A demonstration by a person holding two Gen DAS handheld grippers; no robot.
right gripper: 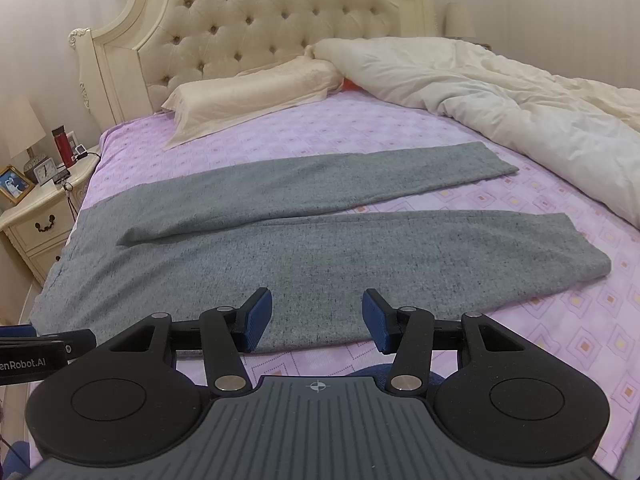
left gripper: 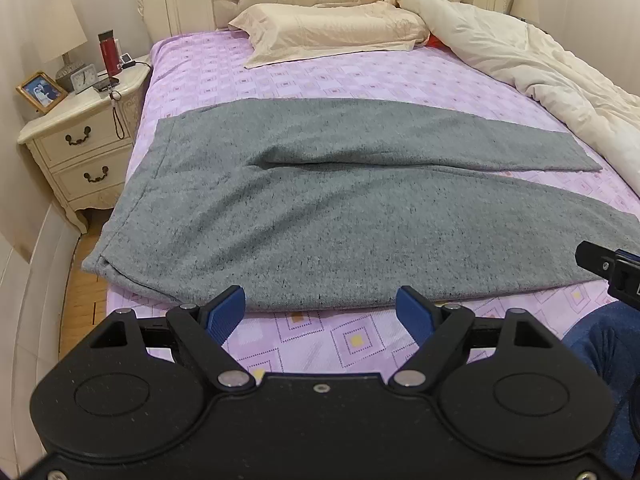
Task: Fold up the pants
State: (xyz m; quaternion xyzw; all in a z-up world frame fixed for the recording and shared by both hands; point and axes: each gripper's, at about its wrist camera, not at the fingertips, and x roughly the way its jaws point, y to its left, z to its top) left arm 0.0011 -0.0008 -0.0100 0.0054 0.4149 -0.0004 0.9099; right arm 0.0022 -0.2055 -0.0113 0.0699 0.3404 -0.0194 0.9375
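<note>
Pants (left gripper: 320, 216) lay flat across the bed (left gripper: 360, 76), waistband at frame left, both legs splayed toward frame right. Left gripper (left gripper: 320, 312) hovered released, jaws wide, at the near hem edge, nothing held. Right gripper (right gripper: 318, 316) was likewise spread and empty over the near leg. Fabric looked like thick soft knit: limp, light-to-medium, grippy, will sag and drag on the sheet. Judgement: pinch the near leg's edge at waist and cuff (right gripper: 592, 268), fold onto the far leg.
</note>
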